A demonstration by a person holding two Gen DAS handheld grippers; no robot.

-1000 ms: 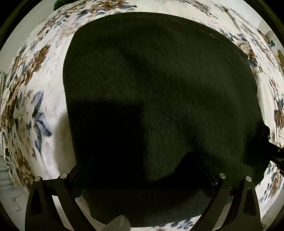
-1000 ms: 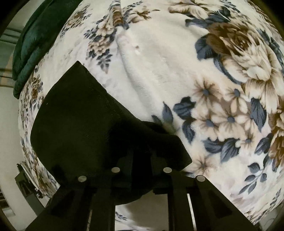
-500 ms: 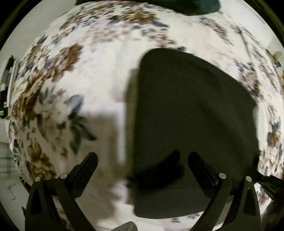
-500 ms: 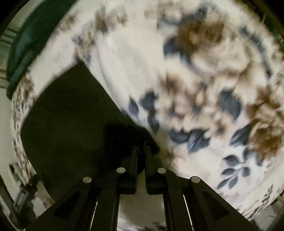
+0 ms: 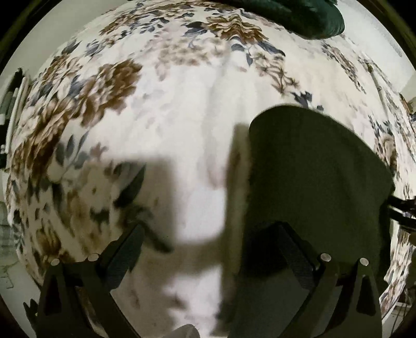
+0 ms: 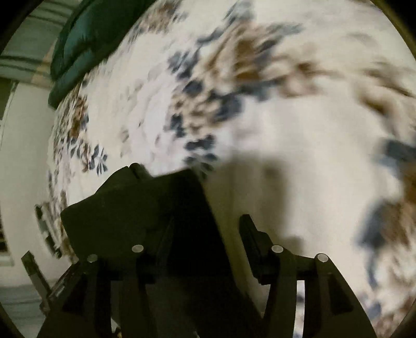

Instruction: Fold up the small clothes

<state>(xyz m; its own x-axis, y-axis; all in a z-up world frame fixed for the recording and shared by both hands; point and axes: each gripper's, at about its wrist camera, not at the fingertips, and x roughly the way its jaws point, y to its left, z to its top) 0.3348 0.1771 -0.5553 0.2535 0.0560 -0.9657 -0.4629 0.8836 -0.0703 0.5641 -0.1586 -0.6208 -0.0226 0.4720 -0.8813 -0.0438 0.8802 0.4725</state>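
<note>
A black cloth lies folded on the floral blanket. In the left wrist view it fills the lower right. My left gripper is open and empty, its right finger over the cloth's left edge, its left finger over the blanket. In the right wrist view the cloth sits at the lower left. My right gripper is open, its left finger over the cloth, its right finger over bare blanket. The right gripper's tip shows at the cloth's right edge. Both views are motion-blurred.
A dark green cushion lies at the far end of the blanket; it also shows in the right wrist view. The bed's edge and a pale floor lie to the left.
My right gripper was shut on the cloth's corner and has opened, letting it go. My left gripper has moved left and back, so the cloth now sits to its right.
</note>
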